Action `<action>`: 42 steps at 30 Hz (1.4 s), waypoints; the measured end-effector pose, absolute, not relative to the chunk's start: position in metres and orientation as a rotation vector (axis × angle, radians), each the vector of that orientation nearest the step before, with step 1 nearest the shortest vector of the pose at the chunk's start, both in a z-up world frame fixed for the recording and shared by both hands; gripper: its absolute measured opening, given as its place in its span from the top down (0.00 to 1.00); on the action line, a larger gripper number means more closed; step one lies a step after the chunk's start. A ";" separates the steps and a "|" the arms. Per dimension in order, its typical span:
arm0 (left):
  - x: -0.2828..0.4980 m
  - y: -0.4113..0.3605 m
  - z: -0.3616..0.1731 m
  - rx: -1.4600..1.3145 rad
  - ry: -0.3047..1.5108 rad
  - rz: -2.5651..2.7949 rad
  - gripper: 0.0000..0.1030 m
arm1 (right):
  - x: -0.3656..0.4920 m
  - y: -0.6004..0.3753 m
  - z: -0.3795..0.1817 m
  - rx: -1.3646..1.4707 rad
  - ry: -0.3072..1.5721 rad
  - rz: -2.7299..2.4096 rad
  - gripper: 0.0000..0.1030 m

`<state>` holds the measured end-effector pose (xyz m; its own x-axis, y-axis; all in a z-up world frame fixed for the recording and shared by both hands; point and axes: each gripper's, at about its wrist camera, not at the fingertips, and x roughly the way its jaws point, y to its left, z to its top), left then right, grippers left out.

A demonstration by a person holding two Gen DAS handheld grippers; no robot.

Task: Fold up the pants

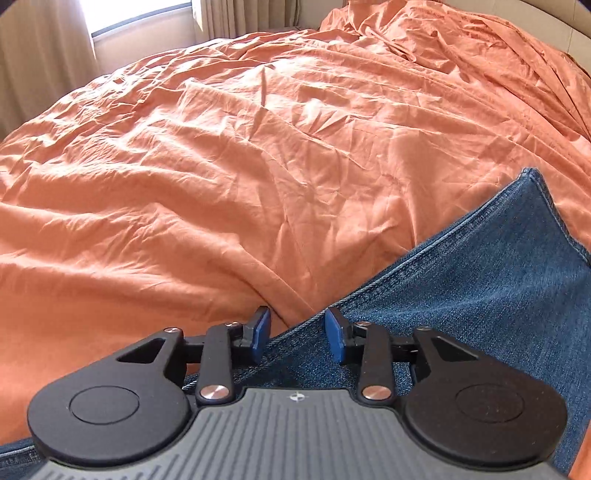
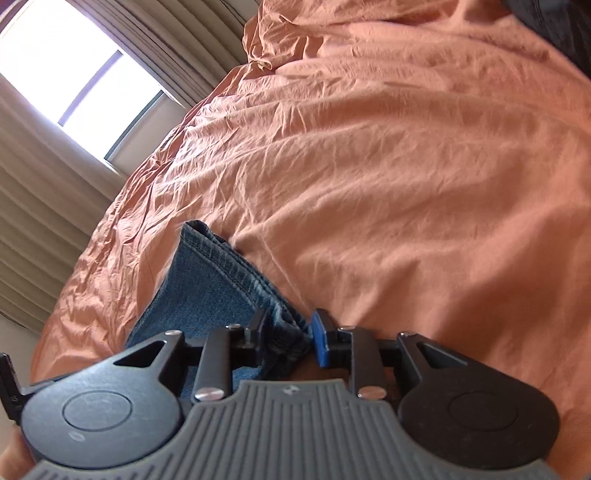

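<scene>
Blue denim pants (image 1: 461,295) lie on the orange bedsheet (image 1: 221,166), running from the lower middle to the right edge of the left wrist view. My left gripper (image 1: 297,334) is open, and its blue pads straddle the pants' seamed edge without pressing it. In the right wrist view the stitched hem end of the pants (image 2: 207,288) bunches up between the fingers of my right gripper (image 2: 286,338). The denim rests against the left finger, with a thin gap to the right blue pad (image 2: 320,341). The jaws stand open around it.
The wrinkled orange sheet (image 2: 406,184) covers the whole bed and piles up at the far end (image 1: 443,33). A bright window (image 2: 74,74) and beige curtains (image 2: 33,206) stand beyond the bed's left side. Something dark (image 2: 561,29) lies at the top right.
</scene>
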<state>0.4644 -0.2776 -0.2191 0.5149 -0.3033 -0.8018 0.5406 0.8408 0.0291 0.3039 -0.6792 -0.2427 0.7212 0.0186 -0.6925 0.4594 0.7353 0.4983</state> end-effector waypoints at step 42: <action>0.197 0.040 -0.195 0.293 0.861 -0.284 0.39 | 0.192 -0.172 -0.203 0.171 0.863 0.507 0.61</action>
